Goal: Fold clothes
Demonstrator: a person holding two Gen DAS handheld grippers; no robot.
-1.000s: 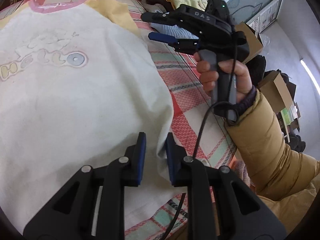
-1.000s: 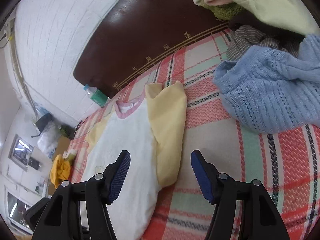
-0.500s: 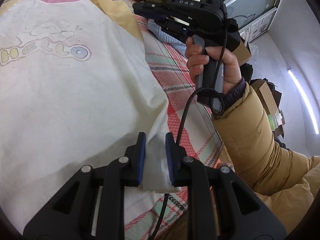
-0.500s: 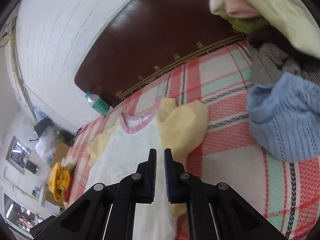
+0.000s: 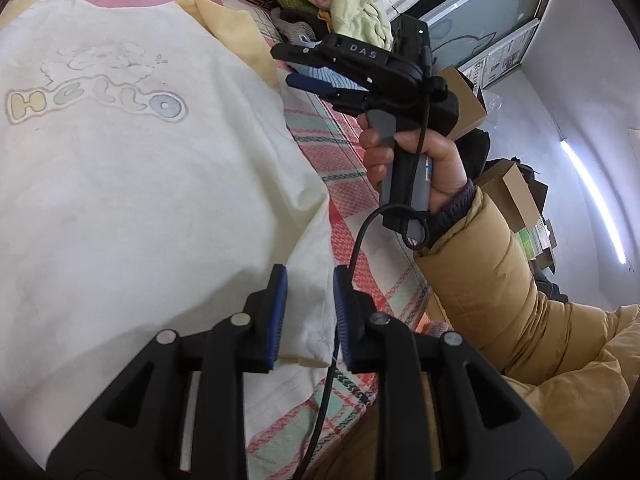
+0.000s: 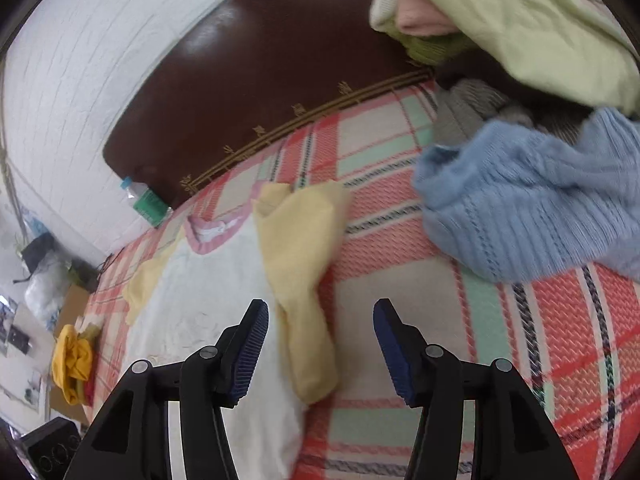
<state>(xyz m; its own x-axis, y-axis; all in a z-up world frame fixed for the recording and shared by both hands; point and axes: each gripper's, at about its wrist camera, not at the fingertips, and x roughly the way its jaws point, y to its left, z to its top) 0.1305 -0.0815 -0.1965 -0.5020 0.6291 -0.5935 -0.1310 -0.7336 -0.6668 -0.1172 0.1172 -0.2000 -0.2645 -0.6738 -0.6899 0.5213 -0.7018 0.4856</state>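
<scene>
A cream T-shirt (image 5: 132,184) with "HELLO" print, pink collar and yellow sleeves lies flat on the plaid bedspread (image 5: 352,200). My left gripper (image 5: 308,312) is shut on the shirt's lower right hem corner, the cloth bunched between the blue pads. My right gripper (image 6: 320,336) is open and empty above the yellow right sleeve (image 6: 304,264). It shows in the left wrist view (image 5: 316,68), held in a hand over the bed's right side.
A pile of clothes (image 6: 520,32) with a blue knit sweater (image 6: 528,200) sits at the bed's head on the right. A dark headboard (image 6: 256,76) and white brick wall stand behind. A bottle (image 6: 148,200) stands by the headboard. Cardboard boxes (image 5: 512,196) stand beside the bed.
My right gripper opened from shut and dropped back toward the yellow sleeve. My left gripper kept its hold on the hem corner.
</scene>
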